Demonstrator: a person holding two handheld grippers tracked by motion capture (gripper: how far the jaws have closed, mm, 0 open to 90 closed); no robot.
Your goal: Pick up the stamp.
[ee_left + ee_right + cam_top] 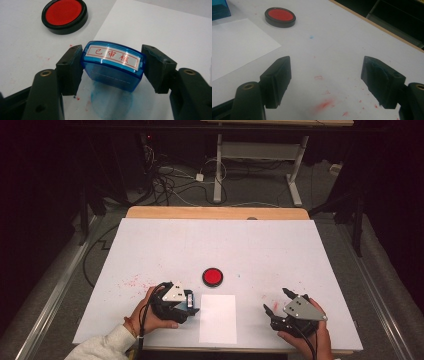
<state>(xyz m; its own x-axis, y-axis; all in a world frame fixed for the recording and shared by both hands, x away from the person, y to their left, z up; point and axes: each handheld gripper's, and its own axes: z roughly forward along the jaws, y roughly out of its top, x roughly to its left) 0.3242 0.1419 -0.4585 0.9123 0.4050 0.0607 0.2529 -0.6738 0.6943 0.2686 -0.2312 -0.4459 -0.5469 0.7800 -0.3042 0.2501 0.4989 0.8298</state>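
Note:
A blue see-through stamp (112, 65) with red characters on its white label stands on the table at the left edge of a white paper sheet (155, 27). My left gripper (112, 71) has a jaw against each end of it, both pads touching. In the high view that gripper (192, 304) sits front left with the stamp (190, 298) at its tip. A round red ink pad (212, 276) in a black case lies just beyond. My right gripper (276, 301) rests front right, open, over bare table (325, 80).
The table is covered in white (215, 245), with red ink smudges at the left (132, 282) and under the right gripper (325, 103). A wooden edge (215, 212) runs along the far side. Beyond it are a desk frame and cables on the floor.

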